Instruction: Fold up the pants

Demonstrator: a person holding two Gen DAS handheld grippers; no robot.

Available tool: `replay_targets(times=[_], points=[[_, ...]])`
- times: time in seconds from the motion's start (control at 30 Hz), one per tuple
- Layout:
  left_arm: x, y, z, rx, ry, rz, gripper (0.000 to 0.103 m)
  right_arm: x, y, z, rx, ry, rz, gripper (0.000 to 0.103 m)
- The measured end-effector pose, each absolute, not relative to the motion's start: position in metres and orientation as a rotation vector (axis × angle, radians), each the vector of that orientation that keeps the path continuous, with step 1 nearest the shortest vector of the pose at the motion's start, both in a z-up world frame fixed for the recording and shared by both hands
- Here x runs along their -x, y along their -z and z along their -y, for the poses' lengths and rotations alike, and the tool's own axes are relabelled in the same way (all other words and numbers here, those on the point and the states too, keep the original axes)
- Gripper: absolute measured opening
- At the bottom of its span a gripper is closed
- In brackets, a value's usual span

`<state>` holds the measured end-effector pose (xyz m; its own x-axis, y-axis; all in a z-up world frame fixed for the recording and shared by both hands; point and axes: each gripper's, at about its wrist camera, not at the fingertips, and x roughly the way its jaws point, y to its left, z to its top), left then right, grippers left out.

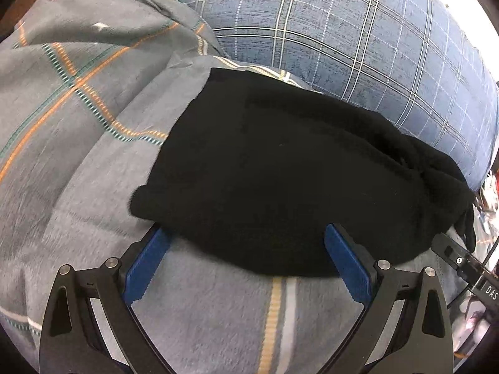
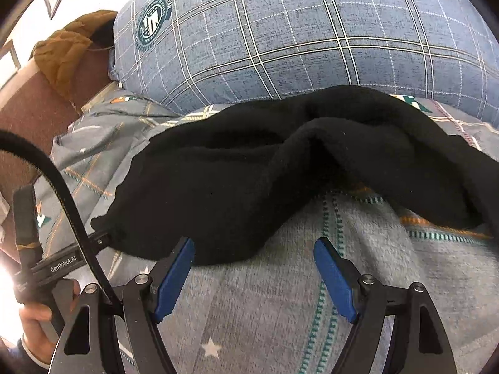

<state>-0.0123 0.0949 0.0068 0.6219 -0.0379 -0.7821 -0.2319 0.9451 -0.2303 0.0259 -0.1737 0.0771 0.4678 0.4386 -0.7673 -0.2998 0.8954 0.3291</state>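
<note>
- The black pants (image 1: 280, 168) lay bunched on the grey blanket (image 1: 78, 118), folds hard to read in the dark cloth.
- Left claw (image 1: 248, 233) gaped wide, fingertips tucked beneath the near hem.
- Right claw (image 2: 254, 246) was spread, empty, just short of the pants (image 2: 249, 180).
</note>
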Motion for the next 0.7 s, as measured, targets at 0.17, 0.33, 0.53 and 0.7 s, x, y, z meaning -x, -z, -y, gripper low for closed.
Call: replay_targets(times=[0.17, 0.33, 0.53, 0.7], points=[[-0.006, -0.007, -0.089, 0.316, -0.104, -0.905, 0.100, -0.043, -0.070, 0.176, -0.243, -0.461, -0.978, 0.078], [-0.017, -0.015, -0.086, 0.300, -0.035, -0.901, 0.033, -0.054, -0.068, 0.178, -0.299, -0.477, -0.962, 0.046], [-0.010, -0.042, -0.101, 0.328, 0.066, -0.847, 0.017, -0.043, -0.077, 0.172, -0.278, -0.515, -0.955, 0.012], [0.025, -0.072, -0.125, 0.271, 0.066, -0.786, 0.017, -0.019, -0.099, 0.146, -0.222, -0.640, -0.961, 0.011]])
